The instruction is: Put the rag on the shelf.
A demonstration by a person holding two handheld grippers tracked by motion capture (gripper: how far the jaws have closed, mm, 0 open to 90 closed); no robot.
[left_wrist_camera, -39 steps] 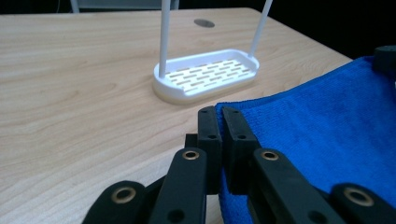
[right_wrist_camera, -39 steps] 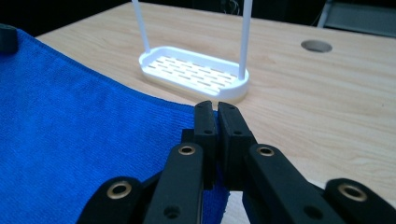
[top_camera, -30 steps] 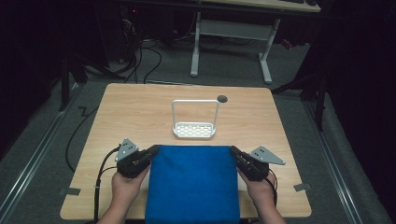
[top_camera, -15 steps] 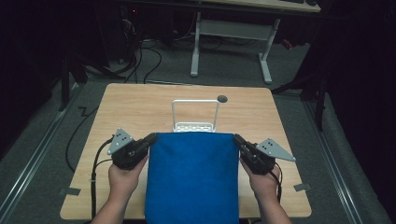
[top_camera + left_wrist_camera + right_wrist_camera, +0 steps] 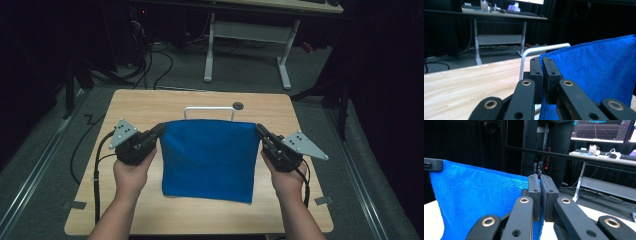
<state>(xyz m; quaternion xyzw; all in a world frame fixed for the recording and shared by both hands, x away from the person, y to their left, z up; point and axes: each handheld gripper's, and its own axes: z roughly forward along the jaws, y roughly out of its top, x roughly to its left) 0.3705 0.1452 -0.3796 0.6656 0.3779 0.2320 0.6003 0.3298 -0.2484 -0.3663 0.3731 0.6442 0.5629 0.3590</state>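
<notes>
Cloth: blue cloth [image 5: 207, 159] is hanging spread in front of the white wire rack [image 5: 209, 111], its top edge stretched level just below the rack's top bar, its lower edge trailing on the table [image 5: 150, 102] on the person's side of the rack.
Left gripper: left gripper [image 5: 159, 131] is pinching the cloth's top left corner, jaws pressed together on the fabric; clear in the left gripper view [image 5: 542, 75], with the rack's bar [image 5: 541, 48] just behind.
Right gripper: right gripper [image 5: 260, 131] is clamping the top right corner the same way; jaws closed on the hem in the right gripper view [image 5: 540, 195].
Handling: looking soft, light and limp; it is draping freely and sagging wherever unsupported, so likely needing both corners kept taut.
Grip spots: the two top corners, on the hem, are seeming best for keeping the edge straight over the rack.
Risk: thin fabric could be slipping from a shallow pinch.
</notes>
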